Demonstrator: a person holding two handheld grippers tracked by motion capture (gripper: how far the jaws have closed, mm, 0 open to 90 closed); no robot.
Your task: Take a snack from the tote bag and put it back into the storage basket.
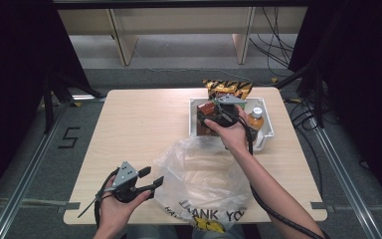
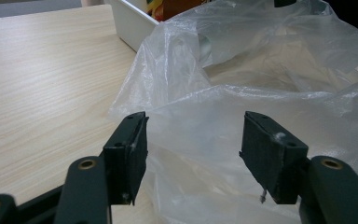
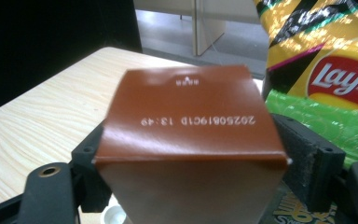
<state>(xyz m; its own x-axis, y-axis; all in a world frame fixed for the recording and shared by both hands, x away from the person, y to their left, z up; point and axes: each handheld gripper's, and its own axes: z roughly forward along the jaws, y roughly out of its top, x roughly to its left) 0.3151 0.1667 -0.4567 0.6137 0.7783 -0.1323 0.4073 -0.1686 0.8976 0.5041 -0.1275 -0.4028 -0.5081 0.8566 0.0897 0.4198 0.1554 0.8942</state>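
Hands are both coming in from near edge of desk (image 1: 139,119). Right forearm is stretching forward and slightly left, wrist bending down over white bin (image 1: 267,130) at far right of desk, hand wrapping around right tool (image 1: 213,115) from above. Right tool is reaching into bin's left part, jaws standing one each side of brown carton (image 3: 191,140); w/ carton filling the gap betw. them, pads are sitting right at its sides, but can't tell if they're pressing or just clear. Carton is standing upright in bin, top flap w/ printed date code facing the right gripper view. Lay's chip bag (image 3: 326,56) is leaning just behind carton at bin's far side; orange-capped bottle (image 1: 256,119) is sitting in bin's right part.

Left hand is resting low at near-left of desk, palm cupping left tool (image 1: 151,180) from below, jaws pointing right toward clear plastic bag (image 1: 204,179). Left tool's jaws are spread wide, nothing betw. them; bag's crumpled edge is lying just beyond the pads (image 2: 130,149).
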